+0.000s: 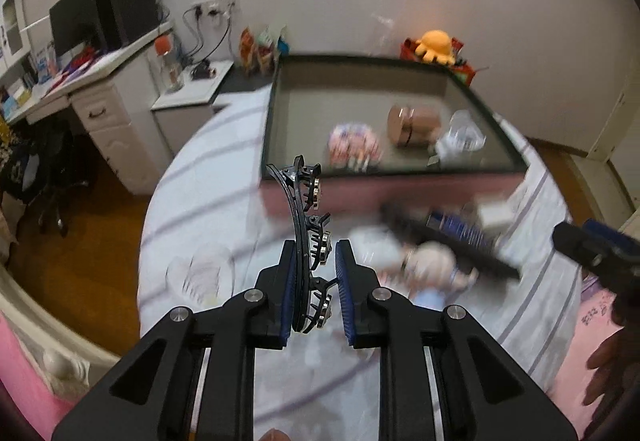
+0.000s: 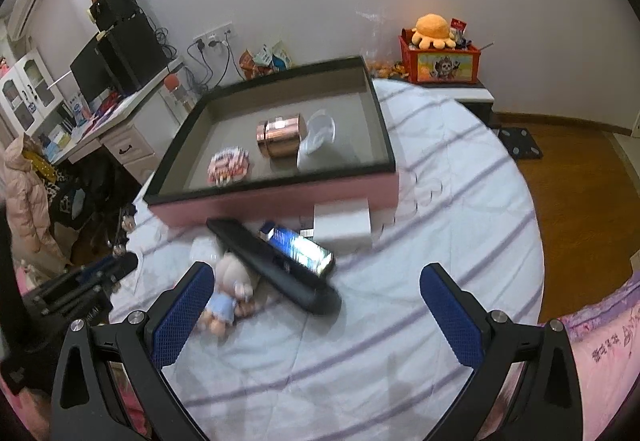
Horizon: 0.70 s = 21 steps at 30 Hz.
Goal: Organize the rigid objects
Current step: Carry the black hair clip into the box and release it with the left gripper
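Note:
My left gripper [image 1: 316,261] is shut on a black curved hair clip [image 1: 306,233] with gold studs, held above the bed in front of the pink box [image 1: 360,197]. The box's grey inside holds a copper tin [image 1: 412,125], a round patterned item [image 1: 354,145] and a clear plastic cup [image 1: 460,137]. My right gripper [image 2: 316,305] is open and empty above the bed. Below it lie a long black case [image 2: 276,265], a blue-patterned bar [image 2: 304,247], a small doll [image 2: 228,293] and a white box [image 2: 342,223].
The striped white bedsheet [image 2: 440,209] covers the bed. A white desk [image 1: 100,81] with a monitor stands at left. A red toy bin [image 2: 444,63] with an orange plush stands behind the bed. Wooden floor [image 2: 580,177] lies to the right.

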Each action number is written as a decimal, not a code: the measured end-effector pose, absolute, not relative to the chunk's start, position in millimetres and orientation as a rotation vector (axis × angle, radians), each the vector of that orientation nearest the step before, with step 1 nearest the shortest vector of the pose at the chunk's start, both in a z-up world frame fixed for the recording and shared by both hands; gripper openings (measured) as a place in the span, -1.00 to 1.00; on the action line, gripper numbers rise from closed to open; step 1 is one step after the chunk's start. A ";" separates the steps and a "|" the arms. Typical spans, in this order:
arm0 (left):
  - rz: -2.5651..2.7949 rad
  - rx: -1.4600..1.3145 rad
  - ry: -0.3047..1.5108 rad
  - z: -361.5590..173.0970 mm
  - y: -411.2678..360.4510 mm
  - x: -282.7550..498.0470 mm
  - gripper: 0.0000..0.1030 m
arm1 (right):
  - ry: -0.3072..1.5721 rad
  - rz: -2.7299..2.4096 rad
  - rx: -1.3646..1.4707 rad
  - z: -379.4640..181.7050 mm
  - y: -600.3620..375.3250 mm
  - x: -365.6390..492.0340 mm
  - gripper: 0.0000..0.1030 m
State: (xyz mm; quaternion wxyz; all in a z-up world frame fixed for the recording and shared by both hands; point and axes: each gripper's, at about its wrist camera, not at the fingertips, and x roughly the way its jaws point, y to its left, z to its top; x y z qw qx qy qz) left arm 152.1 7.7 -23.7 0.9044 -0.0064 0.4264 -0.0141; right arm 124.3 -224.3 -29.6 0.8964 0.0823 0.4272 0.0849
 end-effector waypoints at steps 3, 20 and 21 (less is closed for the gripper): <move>-0.049 -0.013 0.865 -14.2 3.0 181.1 -0.63 | 0.861 0.172 0.159 -20.0 -224.7 145.4 1.00; -0.069 0.026 0.949 -42.5 -21.7 370.8 -0.63 | 0.872 0.155 0.149 -31.1 -231.9 248.7 1.00; -0.066 0.030 0.959 -45.8 -22.1 375.4 -0.63 | 0.877 0.153 0.150 -33.2 -232.8 251.5 1.00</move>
